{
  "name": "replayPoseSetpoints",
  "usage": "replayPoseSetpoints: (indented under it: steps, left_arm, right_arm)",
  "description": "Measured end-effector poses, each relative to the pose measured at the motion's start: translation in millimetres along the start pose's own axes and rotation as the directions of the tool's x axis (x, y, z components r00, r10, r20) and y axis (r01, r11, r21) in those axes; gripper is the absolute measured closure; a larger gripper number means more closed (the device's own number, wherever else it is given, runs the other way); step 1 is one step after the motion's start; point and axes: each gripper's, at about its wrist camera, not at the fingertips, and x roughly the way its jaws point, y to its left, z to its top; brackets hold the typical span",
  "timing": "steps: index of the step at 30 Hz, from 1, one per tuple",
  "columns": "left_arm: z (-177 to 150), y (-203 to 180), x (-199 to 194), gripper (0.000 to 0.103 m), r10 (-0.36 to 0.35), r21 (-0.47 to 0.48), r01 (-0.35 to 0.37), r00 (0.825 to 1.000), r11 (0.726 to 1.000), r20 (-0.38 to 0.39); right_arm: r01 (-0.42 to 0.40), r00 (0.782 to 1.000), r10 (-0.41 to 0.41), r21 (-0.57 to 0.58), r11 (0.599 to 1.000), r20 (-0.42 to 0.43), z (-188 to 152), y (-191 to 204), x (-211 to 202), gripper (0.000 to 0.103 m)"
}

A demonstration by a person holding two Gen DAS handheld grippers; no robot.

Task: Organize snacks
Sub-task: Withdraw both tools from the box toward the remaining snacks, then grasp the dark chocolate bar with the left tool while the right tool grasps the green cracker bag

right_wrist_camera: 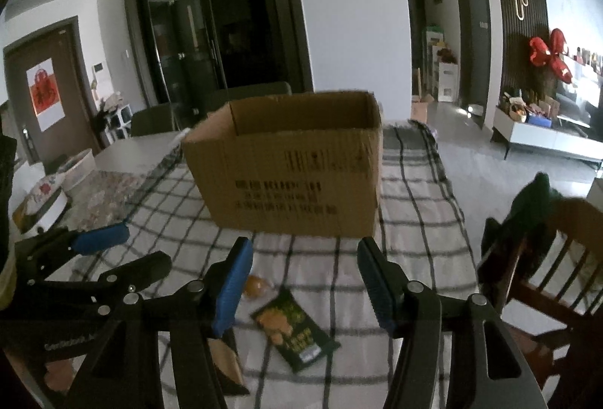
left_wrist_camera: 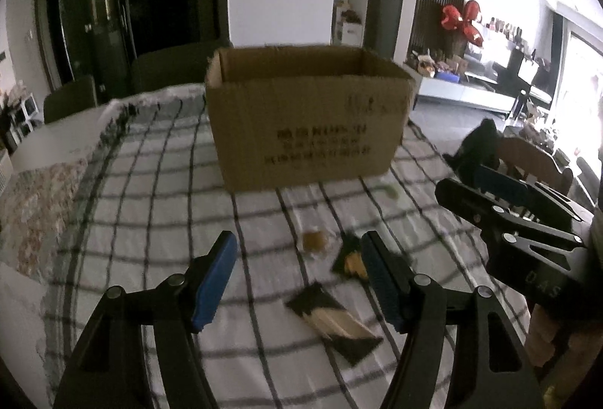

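An open cardboard box [left_wrist_camera: 309,122] stands on the checked tablecloth [left_wrist_camera: 158,205]; it also shows in the right wrist view [right_wrist_camera: 290,179]. Three snacks lie in front of it: a black-and-beige packet [left_wrist_camera: 335,324], a dark green packet [left_wrist_camera: 350,258] and a small clear-wrapped golden snack [left_wrist_camera: 314,240]. In the right wrist view the green packet [right_wrist_camera: 296,331] lies between my fingers, the golden snack [right_wrist_camera: 256,285] beside it, the beige packet [right_wrist_camera: 226,360] partly hidden. My left gripper [left_wrist_camera: 301,281] is open and empty above the snacks. My right gripper [right_wrist_camera: 305,292] is open and empty.
A wooden chair [right_wrist_camera: 557,277] with dark clothing on it stands at the table's right edge. A floral cloth [left_wrist_camera: 37,205] covers the table's left part. Dark chairs [left_wrist_camera: 169,66] stand behind the table. The right gripper shows in the left view [left_wrist_camera: 501,198].
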Motion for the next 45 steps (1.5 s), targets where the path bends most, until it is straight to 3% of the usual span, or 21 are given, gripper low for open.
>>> replayPoseSetpoints:
  steps: [13,20,33,45]
  left_arm:
    - [-41,-18,24,0.036,-0.053,-0.061,0.043,0.984,0.997,-0.167]
    - [-53,-22,44,0.042,-0.034,-0.091,0.014,0.974,0.996,-0.225]
    - [-59,-29,66,0.055,0.007,-0.122,-0.038,0.970,0.992,-0.245]
    - [-62,-32,74,0.060,0.043,-0.105,-0.070,0.969,0.992,-0.244]
  right_arm:
    - [-0.014,0.995,0.019,0.047,0.999,-0.100,-47,-15,2,0.044]
    - [0.003,0.989,0.001,0.028,1.000,-0.145,-66,-15,8,0.044]
    - [0.016,0.983,-0.004,0.065,0.998,-0.183,-78,-25,17,0.044]
    - [0.000,0.981,0.015,0.073,0.997,-0.194,-81,-22,22,0.044]
